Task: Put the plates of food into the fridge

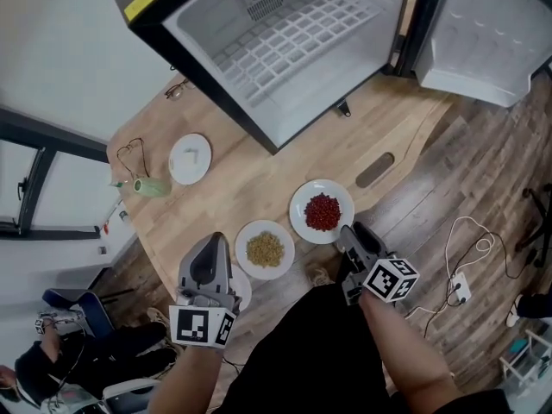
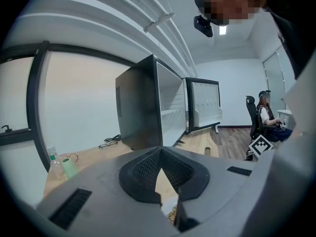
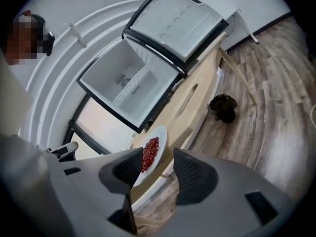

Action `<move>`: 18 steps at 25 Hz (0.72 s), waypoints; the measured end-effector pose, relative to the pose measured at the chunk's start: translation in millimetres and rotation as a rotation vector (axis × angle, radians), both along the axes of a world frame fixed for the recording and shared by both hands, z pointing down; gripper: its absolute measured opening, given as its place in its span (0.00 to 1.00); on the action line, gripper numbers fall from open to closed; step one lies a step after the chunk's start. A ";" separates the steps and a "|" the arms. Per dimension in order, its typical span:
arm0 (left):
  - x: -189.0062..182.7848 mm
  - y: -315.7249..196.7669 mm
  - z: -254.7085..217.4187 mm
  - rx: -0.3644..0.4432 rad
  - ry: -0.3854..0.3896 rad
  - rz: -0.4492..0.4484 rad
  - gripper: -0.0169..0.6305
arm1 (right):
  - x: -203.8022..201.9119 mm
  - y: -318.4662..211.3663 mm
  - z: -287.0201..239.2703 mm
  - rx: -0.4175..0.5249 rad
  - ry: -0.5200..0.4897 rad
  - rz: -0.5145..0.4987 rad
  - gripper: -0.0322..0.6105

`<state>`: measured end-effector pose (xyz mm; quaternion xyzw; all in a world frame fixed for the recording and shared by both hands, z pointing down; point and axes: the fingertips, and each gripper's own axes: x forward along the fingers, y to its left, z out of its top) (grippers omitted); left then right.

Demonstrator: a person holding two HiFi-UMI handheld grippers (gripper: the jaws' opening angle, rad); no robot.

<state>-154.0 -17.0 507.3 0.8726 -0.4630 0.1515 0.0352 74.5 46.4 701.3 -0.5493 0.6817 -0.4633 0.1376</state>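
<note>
A white plate of red food (image 1: 322, 211) lies near the front edge of the wooden table (image 1: 250, 179), and a plate of brown grains (image 1: 265, 249) sits just left of it. My right gripper (image 1: 349, 231) is at the red plate's near right rim. In the right gripper view it (image 3: 158, 157) stands open, with the red plate's (image 3: 150, 154) rim between the fingers and no pad pressing on it. My left gripper (image 1: 211, 247) hovers left of the grain plate, and its pads (image 2: 143, 169) meet at the tips with nothing in them. The fridge (image 1: 207, 24) stands open at the back.
A small white plate (image 1: 190, 159), a green cup (image 1: 148, 187) and two pairs of glasses (image 1: 131, 153) lie on the table's left side. The fridge door (image 1: 483, 41) is swung out to the right. Cables and a power strip (image 1: 457, 287) lie on the floor. A person sits at the lower left (image 1: 52, 343).
</note>
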 end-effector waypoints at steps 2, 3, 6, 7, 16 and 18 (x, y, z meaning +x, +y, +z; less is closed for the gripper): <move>-2.5 1.3 1.4 -0.002 -0.007 -0.003 0.03 | -5.1 -1.7 9.7 -0.025 -0.034 0.012 0.37; -3.7 2.1 2.5 -0.001 -0.010 -0.004 0.03 | -6.8 -2.6 13.7 -0.033 -0.049 0.016 0.37; -9.3 3.9 6.0 -0.001 -0.012 -0.012 0.03 | -9.3 -5.1 20.7 -0.042 -0.099 0.027 0.37; -12.2 4.2 6.8 -0.002 -0.012 -0.018 0.03 | -9.8 -5.9 21.2 -0.041 -0.107 0.030 0.37; -29.8 2.1 10.9 -0.018 0.011 -0.048 0.03 | -6.9 -13.5 11.1 -0.066 -0.162 0.080 0.15; -30.1 -1.1 11.0 -0.020 0.016 -0.054 0.03 | -1.9 -18.4 2.6 -0.058 -0.189 0.105 0.12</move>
